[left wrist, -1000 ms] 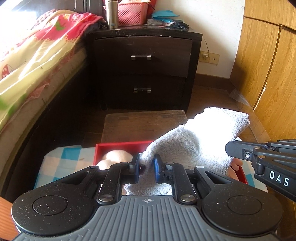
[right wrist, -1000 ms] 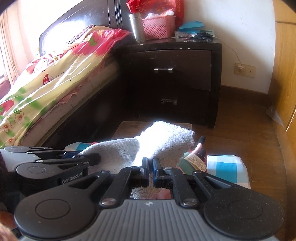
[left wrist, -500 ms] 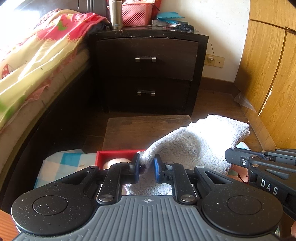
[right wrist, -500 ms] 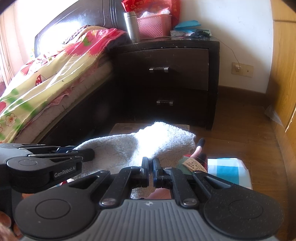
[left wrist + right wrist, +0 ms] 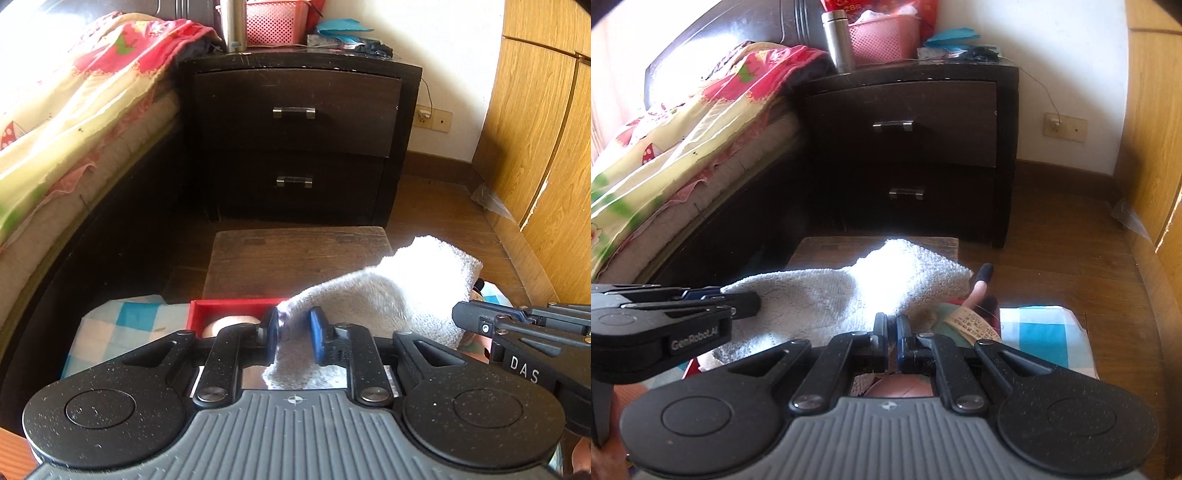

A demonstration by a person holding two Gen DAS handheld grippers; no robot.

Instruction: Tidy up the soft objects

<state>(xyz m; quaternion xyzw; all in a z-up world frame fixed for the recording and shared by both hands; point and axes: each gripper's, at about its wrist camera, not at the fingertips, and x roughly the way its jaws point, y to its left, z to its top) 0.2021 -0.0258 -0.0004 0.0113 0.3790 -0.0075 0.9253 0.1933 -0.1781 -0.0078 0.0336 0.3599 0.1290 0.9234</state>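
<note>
The towel (image 5: 388, 299) lies draped over the red box (image 5: 236, 308) — left claw (image 5: 293, 334) opening around its corner, right claw (image 5: 892, 341) pinched on its edge — so lower it evenly before releasing.

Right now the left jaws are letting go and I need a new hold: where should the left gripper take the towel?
The left gripper is opening with the towel's near-left corner still between its jaws. Regrip that same corner, coming from the near side along the fingers. It sticks out thin and free there, while the middle is bunched thick and the right gripper pinches the right edge.
</note>
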